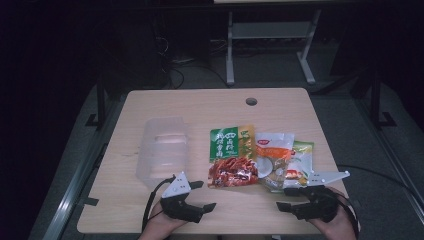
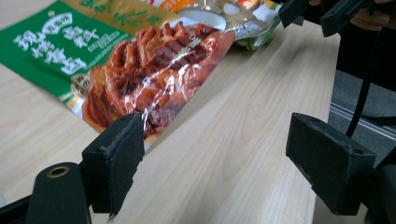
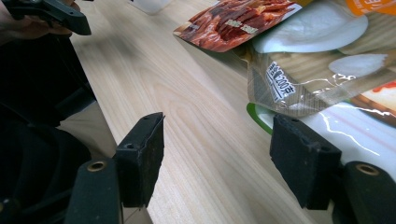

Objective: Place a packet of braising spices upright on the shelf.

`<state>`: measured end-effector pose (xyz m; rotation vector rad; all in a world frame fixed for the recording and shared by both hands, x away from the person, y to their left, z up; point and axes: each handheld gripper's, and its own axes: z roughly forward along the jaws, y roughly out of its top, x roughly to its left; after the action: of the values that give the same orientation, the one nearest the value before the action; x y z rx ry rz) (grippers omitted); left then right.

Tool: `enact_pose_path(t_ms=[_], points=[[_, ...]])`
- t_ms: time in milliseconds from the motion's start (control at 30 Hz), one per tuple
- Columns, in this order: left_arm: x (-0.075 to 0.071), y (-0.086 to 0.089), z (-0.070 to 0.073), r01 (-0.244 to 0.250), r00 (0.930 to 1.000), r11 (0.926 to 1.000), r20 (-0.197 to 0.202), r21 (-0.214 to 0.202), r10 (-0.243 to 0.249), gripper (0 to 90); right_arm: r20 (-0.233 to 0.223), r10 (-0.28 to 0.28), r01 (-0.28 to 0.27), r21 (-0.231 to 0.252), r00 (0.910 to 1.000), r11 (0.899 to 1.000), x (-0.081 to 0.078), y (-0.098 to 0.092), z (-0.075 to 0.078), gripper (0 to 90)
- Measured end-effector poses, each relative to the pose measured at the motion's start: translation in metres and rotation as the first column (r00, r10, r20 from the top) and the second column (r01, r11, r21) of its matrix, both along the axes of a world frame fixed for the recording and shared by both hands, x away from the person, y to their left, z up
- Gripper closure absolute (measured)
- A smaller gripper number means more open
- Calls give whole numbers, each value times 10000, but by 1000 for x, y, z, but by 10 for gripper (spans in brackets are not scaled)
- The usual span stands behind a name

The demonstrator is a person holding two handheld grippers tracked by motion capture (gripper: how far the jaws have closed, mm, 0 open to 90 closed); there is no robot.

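Approach stage, nothing gripped yet. Left gripper and right gripper both stand wide, jaws empty, low in the high view. Green-and-red snack packet lies flat mid-frame, glossy and crinkled, overlapping the beige pouch. Next move likely: slide one jaw under the packet's near edge, then pinch.

Light: dim, dark surround | Glare: sheen on glossy red-and-green snack packet | Shadows: soft on pale wooden table | Blur: near black jaws soft
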<state>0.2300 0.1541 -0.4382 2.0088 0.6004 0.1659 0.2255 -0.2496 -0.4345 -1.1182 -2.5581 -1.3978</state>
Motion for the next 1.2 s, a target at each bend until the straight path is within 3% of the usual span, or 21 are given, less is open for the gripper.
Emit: enact_pose_path(t_ms=[267,467,567,767,800,933,1100,1133,1200], points=[[-1,0,-2,-53,10000,10000,-67,50,53,190,-25,-74,74,99,10000,9999,1,-1,0,337],[-3,1,-1,-37,9999,9999,-97,133,39,200,230,-87,88,-42,9997,10000,3,4,5,323],[-4,-1,2,-216,9997,9997,124,99,215,202,239,-142,142,16,9996,9999,5,5,8,306],[-6,-7,12,-50,9989,9999,461,121,45,203,366,-177,177,-3,9992,9998,14,7,20,292],[-3,-9,15,-52,9987,10000,505,54,49,209,546,-63,67,-81,9985,9999,19,10,28,291],[8,-12,19,-229,9990,9997,392,125,224,221,555,30,-17,-230,9985,9997,32,15,40,284],[21,-18,19,-480,9985,9982,270,370,470,270,241,86,-81,-206,9997,9998,55,19,48,285],[29,-22,16,-579,9983,9978,25,334,578,295,-134,63,-65,-175,9999,9998,68,22,51,292],[35,-26,13,-679,9976,9963,-75,535,684,315,-325,47,-55,-228,9995,9997,79,25,53,289]])
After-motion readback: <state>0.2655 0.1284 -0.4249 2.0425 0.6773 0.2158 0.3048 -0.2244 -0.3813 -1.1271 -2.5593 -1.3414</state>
